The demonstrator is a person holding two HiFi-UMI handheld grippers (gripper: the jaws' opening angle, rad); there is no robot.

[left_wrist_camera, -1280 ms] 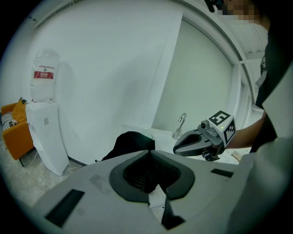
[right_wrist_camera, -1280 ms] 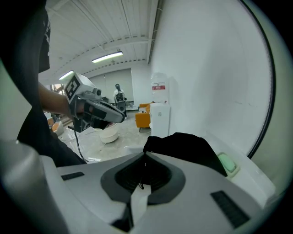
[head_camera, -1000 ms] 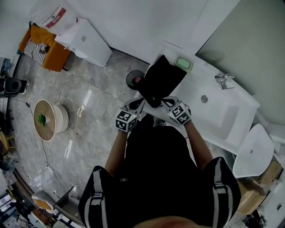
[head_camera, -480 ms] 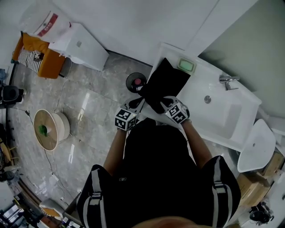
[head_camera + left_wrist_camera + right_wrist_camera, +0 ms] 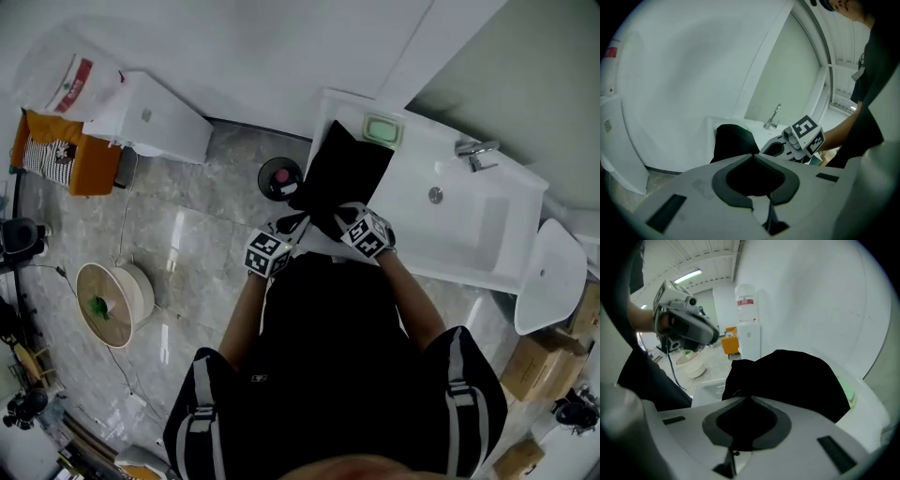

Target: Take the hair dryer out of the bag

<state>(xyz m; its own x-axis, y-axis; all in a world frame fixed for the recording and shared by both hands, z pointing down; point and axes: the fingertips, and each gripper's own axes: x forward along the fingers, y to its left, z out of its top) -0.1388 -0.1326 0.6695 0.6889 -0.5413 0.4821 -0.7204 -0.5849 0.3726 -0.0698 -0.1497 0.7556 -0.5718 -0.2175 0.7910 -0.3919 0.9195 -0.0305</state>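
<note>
A black fabric bag (image 5: 349,171) lies at the left end of a white washbasin counter (image 5: 412,230). The hair dryer is out of sight. The left gripper (image 5: 298,221) and right gripper (image 5: 330,218) each have their jaw tips pressed together on the bag's near edge. A green soap dish (image 5: 382,129) sits just beyond the bag, and a chrome tap (image 5: 474,151) stands further right.

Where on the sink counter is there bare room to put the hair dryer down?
The basin, right of the bag, is bare. A narrow counter strip runs from soap dish to faucet. The left end is crowded: the bag covers it, left gripper and right gripper at its near edge.
</note>
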